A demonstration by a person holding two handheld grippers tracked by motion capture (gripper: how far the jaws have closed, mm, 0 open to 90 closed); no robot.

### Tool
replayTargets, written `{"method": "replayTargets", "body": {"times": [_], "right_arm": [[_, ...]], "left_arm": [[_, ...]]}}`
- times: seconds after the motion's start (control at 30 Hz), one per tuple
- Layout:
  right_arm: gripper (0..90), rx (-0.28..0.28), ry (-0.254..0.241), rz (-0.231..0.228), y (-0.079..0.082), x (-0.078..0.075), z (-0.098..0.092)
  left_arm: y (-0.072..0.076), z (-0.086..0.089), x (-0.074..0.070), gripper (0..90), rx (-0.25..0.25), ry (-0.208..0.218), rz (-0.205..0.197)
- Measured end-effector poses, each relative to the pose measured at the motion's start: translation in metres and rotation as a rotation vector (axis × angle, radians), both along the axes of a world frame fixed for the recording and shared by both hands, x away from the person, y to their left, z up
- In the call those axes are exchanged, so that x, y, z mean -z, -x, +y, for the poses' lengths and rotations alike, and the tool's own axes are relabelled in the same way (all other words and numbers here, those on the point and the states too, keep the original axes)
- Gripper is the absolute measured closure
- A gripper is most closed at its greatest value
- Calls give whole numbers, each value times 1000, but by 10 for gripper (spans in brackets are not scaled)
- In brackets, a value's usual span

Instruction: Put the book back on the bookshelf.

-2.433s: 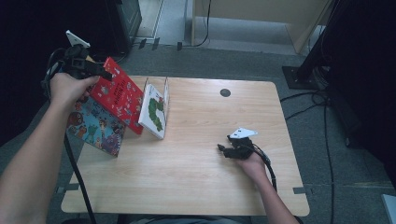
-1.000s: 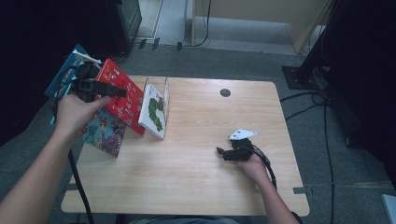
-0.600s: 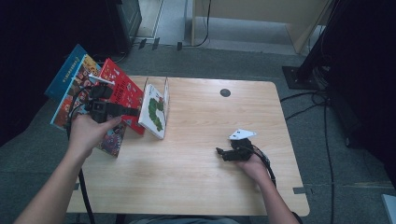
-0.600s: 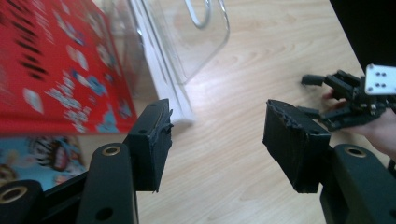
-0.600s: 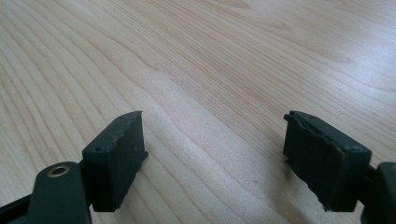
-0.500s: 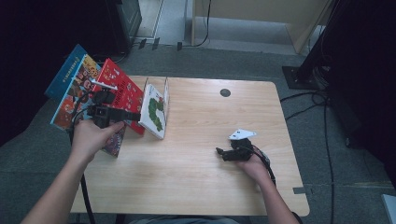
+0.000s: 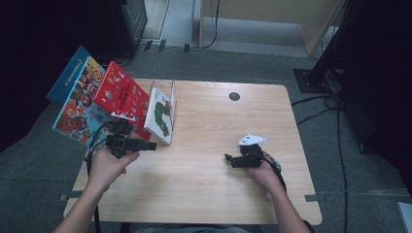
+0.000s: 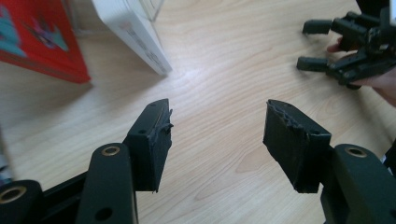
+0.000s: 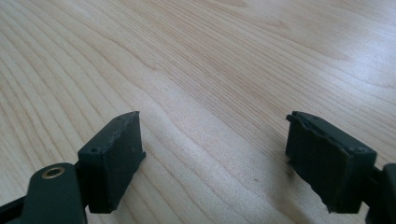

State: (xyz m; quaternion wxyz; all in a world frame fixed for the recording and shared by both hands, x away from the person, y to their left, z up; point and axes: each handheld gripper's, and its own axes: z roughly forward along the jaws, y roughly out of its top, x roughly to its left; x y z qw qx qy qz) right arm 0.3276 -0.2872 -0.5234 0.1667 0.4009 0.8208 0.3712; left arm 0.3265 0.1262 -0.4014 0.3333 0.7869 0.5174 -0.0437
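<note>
Three books [image 7: 116, 104] lean at the table's [image 7: 214, 194] far left; both grippers, left [image 7: 145, 145] and right [image 7: 228, 159], gape empty, work seemingly finished.

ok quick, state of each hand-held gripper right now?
Left hand-held gripper: open, nothing between the jaws, just above the table near the books.
Right hand-held gripper: open, empty, low over bare wood.

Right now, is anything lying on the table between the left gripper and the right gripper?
No. In the high view, only bare wooden table lies between the left gripper and the right gripper; the white book stands farther back.
</note>
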Motion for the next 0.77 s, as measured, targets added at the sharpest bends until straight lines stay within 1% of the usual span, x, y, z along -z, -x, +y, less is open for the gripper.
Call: {"method": "replayTargets", "body": {"times": [0.07,0.17,0.27,0.3,0.4,0.43,0.5,0.57,0.63,0.7,0.77], "right_arm": [[181,0,0,0,0,0,0],[181,0,0,0,0,0,0],[174,-3,0,1,0,0,0],[173,-4,0,1,0,0,0],[166,-1,-1,0,0,0,1],[163,-1,0,1,1,0,1],[160,1,0,2,1,0,1],[154,4,0,1,1,0,2],[142,5,1,2,1,0,2],[137,4,2,3,2,1,3],[136,8,3,5,2,1,3]], "left_arm": [[2,-3,8,419,7,4,11],[5,-8,21,417,15,5,6],[7,-15,34,417,21,-15,-9],[7,-18,39,417,27,-21,-5],[6,-23,51,416,30,-6,11],[6,-26,55,417,35,-6,9],[6,-29,60,416,41,-14,4],[6,-33,66,415,41,-11,5],[6,-35,69,413,43,-19,-1],[6,-37,71,410,42,-16,-9],[5,-38,72,407,44,-10,-9]]}}
